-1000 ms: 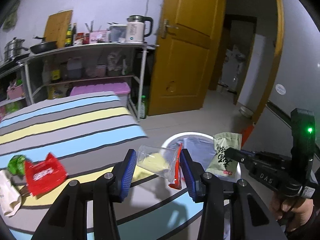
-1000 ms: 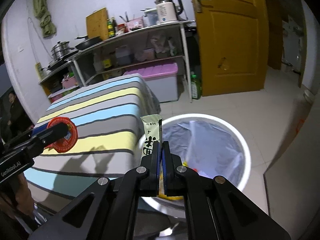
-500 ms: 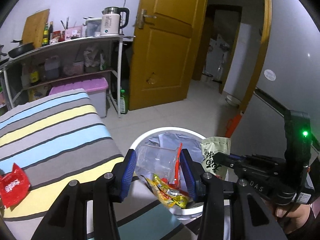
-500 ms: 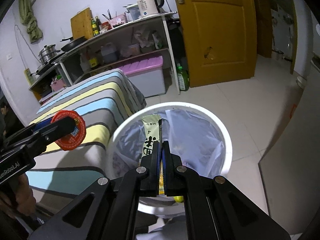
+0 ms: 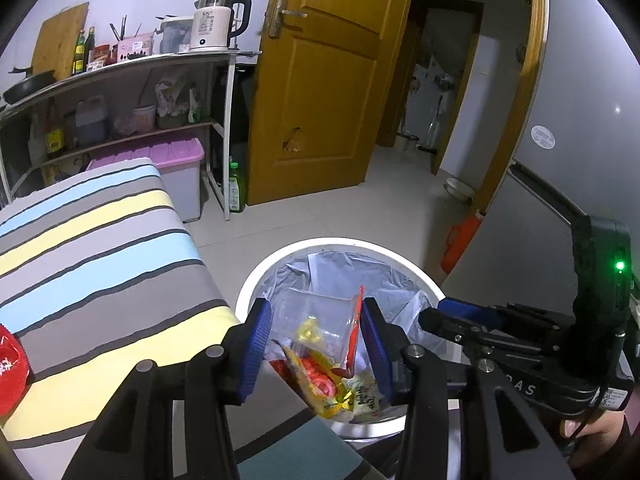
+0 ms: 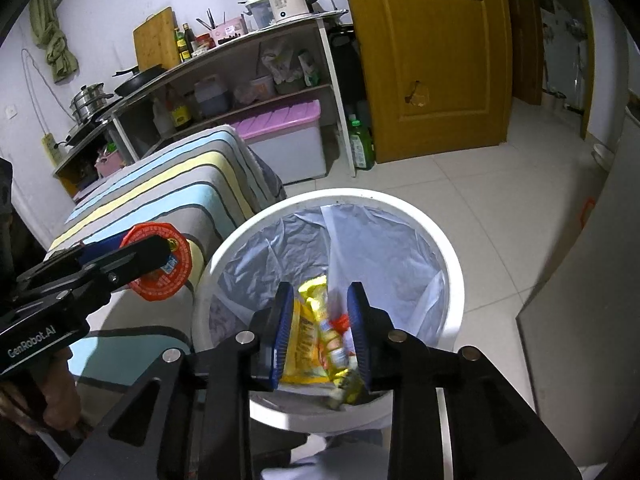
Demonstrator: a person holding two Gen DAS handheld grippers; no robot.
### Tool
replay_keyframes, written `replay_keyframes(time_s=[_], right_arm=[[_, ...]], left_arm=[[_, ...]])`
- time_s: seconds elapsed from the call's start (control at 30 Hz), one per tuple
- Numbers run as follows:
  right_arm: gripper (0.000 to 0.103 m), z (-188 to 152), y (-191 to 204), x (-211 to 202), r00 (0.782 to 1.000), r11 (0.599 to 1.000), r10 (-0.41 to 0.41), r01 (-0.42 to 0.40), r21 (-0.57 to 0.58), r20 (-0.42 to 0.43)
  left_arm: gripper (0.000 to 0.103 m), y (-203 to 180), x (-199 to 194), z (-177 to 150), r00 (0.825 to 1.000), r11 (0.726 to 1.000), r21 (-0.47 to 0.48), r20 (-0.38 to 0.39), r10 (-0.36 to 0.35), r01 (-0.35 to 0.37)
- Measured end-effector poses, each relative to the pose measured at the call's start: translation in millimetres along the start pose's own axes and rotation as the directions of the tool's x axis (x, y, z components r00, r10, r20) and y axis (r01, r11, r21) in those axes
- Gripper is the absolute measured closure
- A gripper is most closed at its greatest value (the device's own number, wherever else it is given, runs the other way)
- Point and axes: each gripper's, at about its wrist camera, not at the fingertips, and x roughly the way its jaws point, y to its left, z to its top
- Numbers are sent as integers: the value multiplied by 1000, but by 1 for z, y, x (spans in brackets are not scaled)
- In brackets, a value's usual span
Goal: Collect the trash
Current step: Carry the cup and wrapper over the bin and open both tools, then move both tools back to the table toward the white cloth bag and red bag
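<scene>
My left gripper (image 5: 316, 312) is shut on a clear plastic packet (image 5: 320, 316) with a red end, held just above the white bin (image 5: 280, 256). The right wrist view shows that gripper (image 6: 156, 248) at the left, with the packet's red end (image 6: 160, 280) facing the camera. My right gripper (image 6: 320, 300) hangs over the bin (image 6: 400, 204); its jaws are opening and nothing is between the pads. In the left wrist view it (image 5: 444, 314) reaches in from the right. A green-and-white snack packet (image 5: 362, 394) lies in the lined bin on yellow and red wrappers (image 6: 308, 332).
The striped bed (image 5: 100, 248) is left of the bin, with a red packet (image 5: 10, 364) at its near edge. Behind stand a metal shelf rack (image 5: 160, 60) with a kettle, a pink-lidded box (image 5: 168, 156), a green bottle (image 5: 237, 192) and a yellow door (image 5: 328, 92). An orange object (image 5: 460, 240) sits on the floor at the right.
Both grippers moved from over the bed to above the bin. The right gripper opened and the green-and-white packet dropped into the bin. The left gripper kept hold of the clear packet.
</scene>
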Motion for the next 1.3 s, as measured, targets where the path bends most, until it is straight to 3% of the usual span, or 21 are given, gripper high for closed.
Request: replay_keyframes(time_s=[0.2,0.5,0.87,1.3], right_arm=[[74,2,3,-6,1000,1000,3,-3,-4,17],[74,5,16,-20,999,1000,10,-9,-30,43],[74,5,50,-40,994,993,79,-70,-99,82],[74,0,104,-45,985,971,155,-139,-193,71]], left_arm=[[50,3,-3,2,1000,1000,-14,6,-14,14],[50,8,-24,1,999,1000,-25,45,-1,2],[50,25,-73,-10,990,995,-56,113,84,-78],[50,64,-130,-29,970,977,-137,157,185,-164]])
